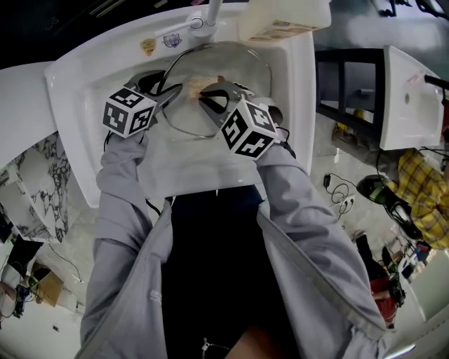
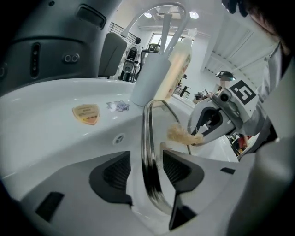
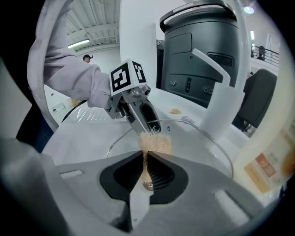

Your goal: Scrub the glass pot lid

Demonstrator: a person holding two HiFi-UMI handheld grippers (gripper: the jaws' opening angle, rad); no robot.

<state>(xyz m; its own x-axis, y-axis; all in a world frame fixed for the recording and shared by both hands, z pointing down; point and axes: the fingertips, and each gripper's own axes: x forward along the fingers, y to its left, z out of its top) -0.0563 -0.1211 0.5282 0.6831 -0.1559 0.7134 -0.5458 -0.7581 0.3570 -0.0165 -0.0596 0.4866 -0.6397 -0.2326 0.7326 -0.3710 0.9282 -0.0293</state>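
The glass pot lid (image 1: 231, 66) with a metal rim sits in the white sink (image 1: 84, 84). My left gripper (image 1: 170, 95) is at the lid's left edge. In the left gripper view the rim (image 2: 148, 152) runs between its jaws, with a gap on each side, so the left gripper (image 2: 147, 168) is open. My right gripper (image 1: 205, 98) hovers over the lid's middle, shut on a tan fibrous scrubber (image 1: 195, 86). The scrubber (image 3: 156, 143) sticks out past the right gripper's (image 3: 145, 159) closed jaws, just in front of the left gripper (image 3: 148, 125). The left gripper view also shows the scrubber (image 2: 179, 134) in the right gripper (image 2: 202, 134).
A white faucet (image 1: 209, 21) and a soap bottle (image 1: 280, 21) stand at the sink's back rim, beside two stickers (image 1: 147, 46). A second white basin (image 1: 407, 98) is off to the right. A marbled surface (image 1: 35, 175) lies to the left.
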